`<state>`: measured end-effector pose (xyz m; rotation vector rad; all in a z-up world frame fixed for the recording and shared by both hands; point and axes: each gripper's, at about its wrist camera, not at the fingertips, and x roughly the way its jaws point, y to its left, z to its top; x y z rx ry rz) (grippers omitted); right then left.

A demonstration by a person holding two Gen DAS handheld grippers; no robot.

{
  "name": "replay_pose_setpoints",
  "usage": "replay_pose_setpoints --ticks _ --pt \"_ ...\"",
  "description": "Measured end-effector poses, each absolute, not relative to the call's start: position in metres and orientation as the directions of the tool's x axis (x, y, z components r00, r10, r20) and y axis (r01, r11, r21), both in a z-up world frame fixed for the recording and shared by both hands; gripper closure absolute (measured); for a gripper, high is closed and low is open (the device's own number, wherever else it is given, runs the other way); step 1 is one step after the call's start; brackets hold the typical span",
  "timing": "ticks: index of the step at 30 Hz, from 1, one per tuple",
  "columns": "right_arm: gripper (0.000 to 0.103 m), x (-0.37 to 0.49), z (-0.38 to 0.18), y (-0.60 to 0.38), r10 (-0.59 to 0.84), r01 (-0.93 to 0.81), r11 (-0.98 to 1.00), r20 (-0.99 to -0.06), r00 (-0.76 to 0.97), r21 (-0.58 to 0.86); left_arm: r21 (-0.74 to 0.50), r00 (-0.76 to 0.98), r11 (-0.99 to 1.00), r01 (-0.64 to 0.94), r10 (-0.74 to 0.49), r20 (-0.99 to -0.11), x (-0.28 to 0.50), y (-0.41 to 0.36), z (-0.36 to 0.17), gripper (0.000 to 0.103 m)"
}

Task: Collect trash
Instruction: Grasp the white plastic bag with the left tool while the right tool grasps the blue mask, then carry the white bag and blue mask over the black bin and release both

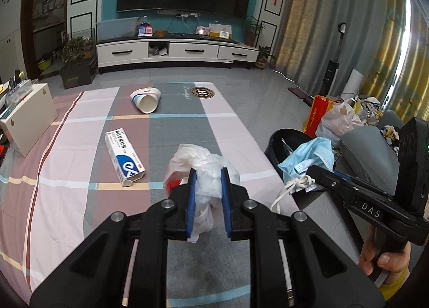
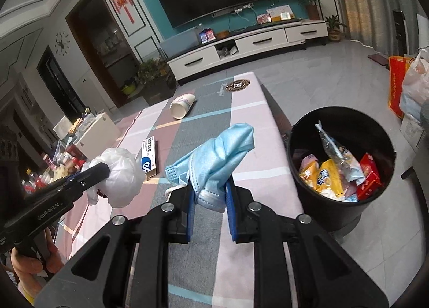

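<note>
So both grippers are loaded up here. The left gripper [image 1: 207, 182] has its jaws pinched narrow on a crumpled white plastic bag [image 1: 199, 163], which bulges out above and ahead of the pads, probably because it's too puffy to grab whole. The right gripper [image 2: 210, 190] is clamped on a blue face mask [image 2: 217, 155], jaws narrow too, the mask flopping up and forward past the tips with a loop dangling under. The black trash bin [image 2: 340, 201] sits on the floor off to the right of the right jaws, already half full of wrappers. Ahead of both jaws a toothpaste box [image 1: 124, 158] and a tipped paper cup [image 1: 146, 99] lie on the checked cloth, not yet collected
</note>
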<state>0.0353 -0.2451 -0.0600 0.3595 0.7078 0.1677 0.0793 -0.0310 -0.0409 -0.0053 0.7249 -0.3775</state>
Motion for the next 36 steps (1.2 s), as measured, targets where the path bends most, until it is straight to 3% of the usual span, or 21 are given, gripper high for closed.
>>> replay_pose_setpoints --ticks 36 --pt "0.082 -0.004 -0.08 -0.359 0.117 0.189 0.876 -0.576 0.809 0.444 -0.002 0.626 0.839 0.545 -0.408 -0.664 0.089 -0.168 -0.044 0.084"
